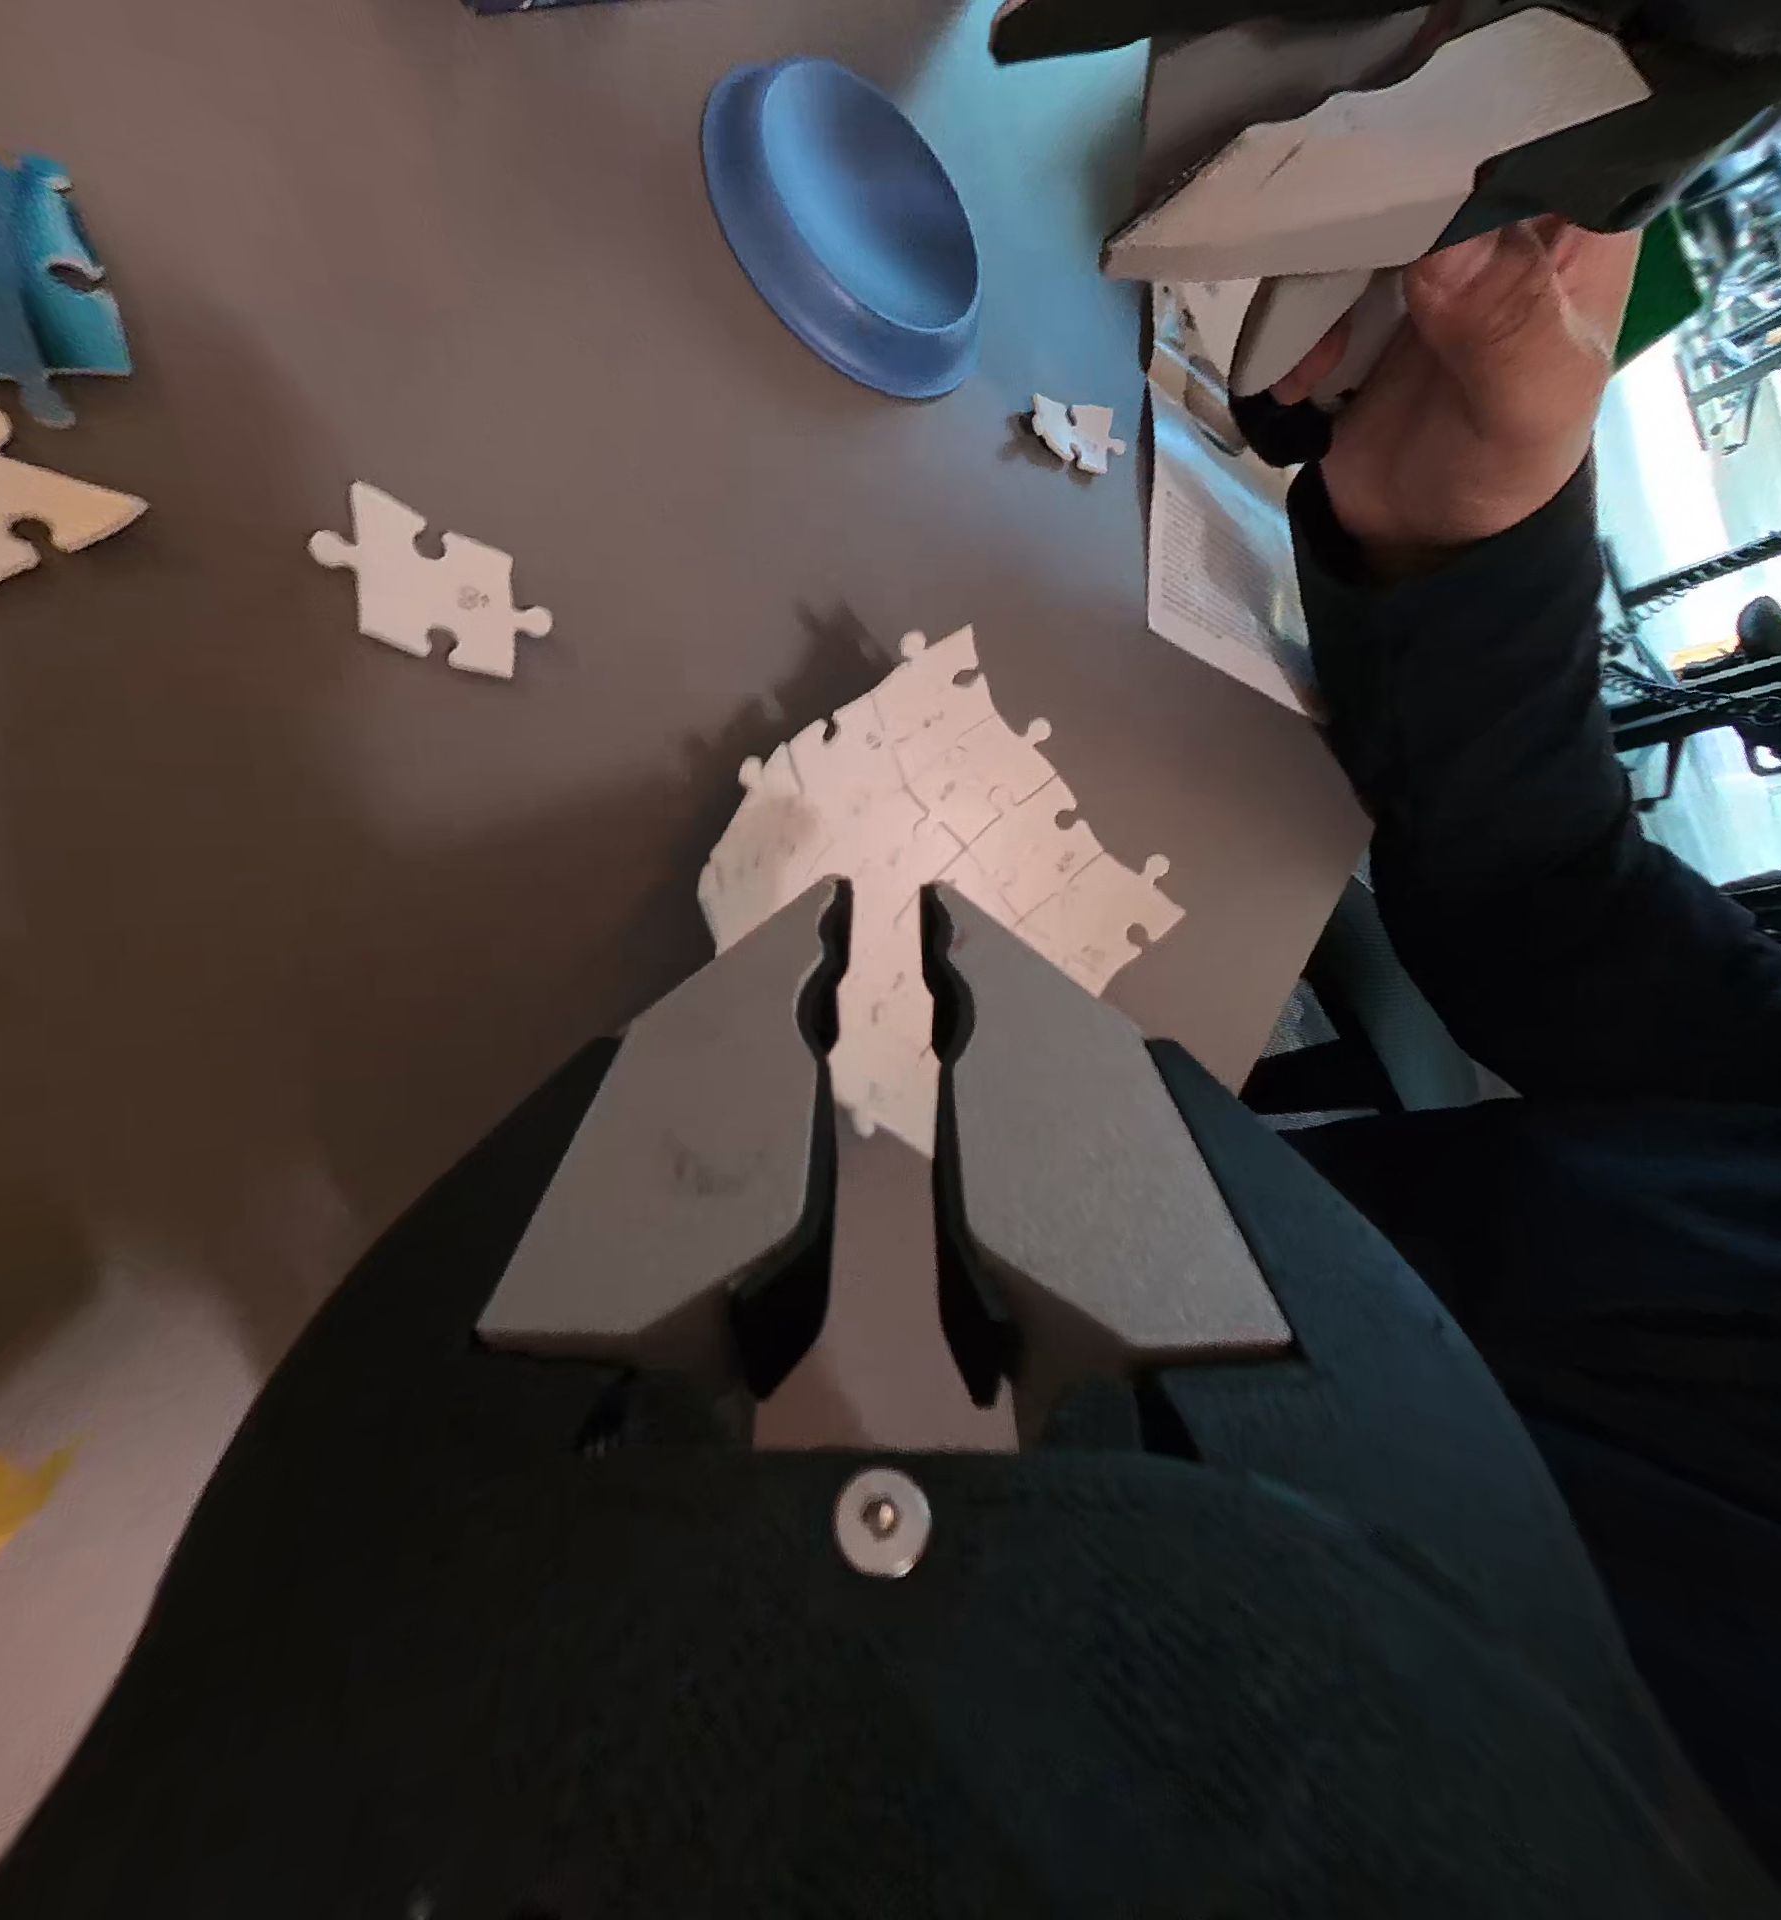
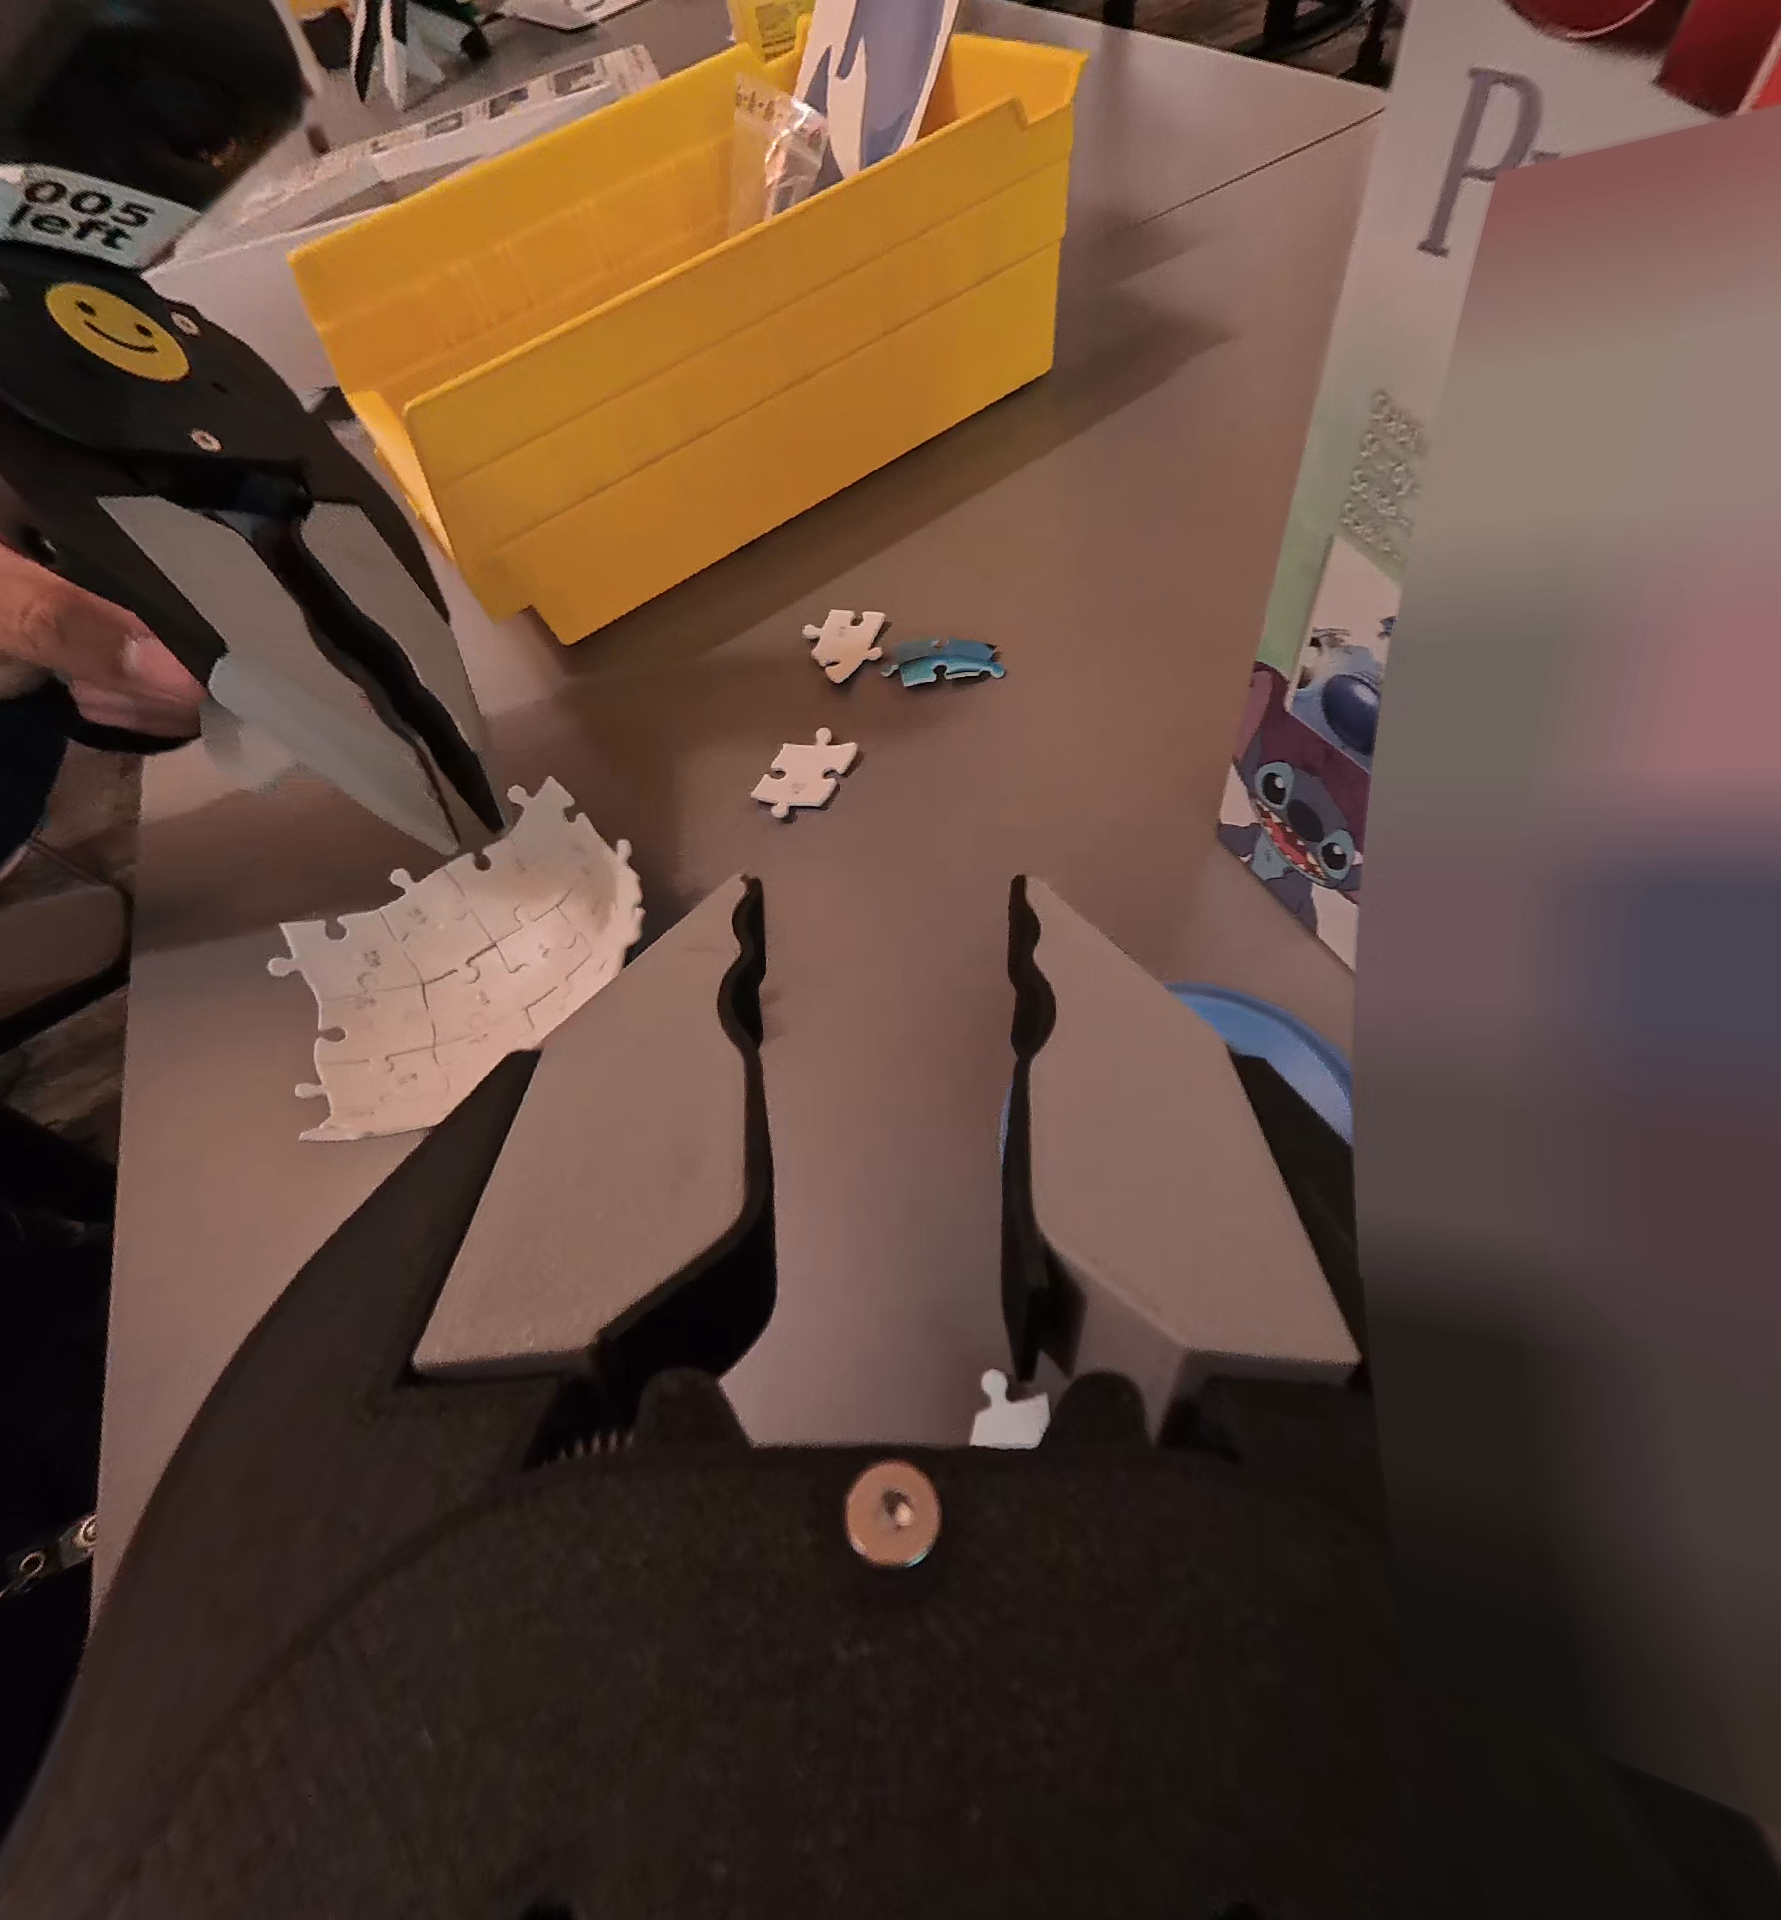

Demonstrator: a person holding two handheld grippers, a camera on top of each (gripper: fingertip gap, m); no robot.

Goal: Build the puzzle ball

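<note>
Left gripper (image 2: 465,831) pinches the upper edge of the curved assembled puzzle section (image 2: 460,977), jaws nearly together on that rim; in its own wrist view the fingertips (image 1: 886,904) sit over the same white section (image 1: 969,831) with only a narrow gap between them. Right gripper (image 2: 881,894) hangs above the grey table (image 2: 969,582) with its jaws spread wide and nothing between them (in the left wrist view it shows at top right (image 1: 1125,255), a hand (image 1: 1468,416) on its handle). Yellow bin (image 2: 720,343) stands at the far side of the table, holding some printed cards and a clear bag. Puzzle box (image 2: 1385,520) stands upright at the right edge, part of it under a blur patch. Blue round stand (image 1: 844,223) sits on the table beyond the assembled section, well apart from it. Paper leaflet (image 1: 1218,561) lies near the table edge, under the right gripper. Loose pieces: a joined blue cluster (image 1: 24,270) printed side up, a white piece (image 1: 13,509) just beside it, a white pair (image 1: 429,587) nearer centre, and a small white piece (image 1: 1073,431) beside the leaflet. One more white piece (image 2: 1011,1413) shows between the right gripper's finger bases, lying on the table below.
</note>
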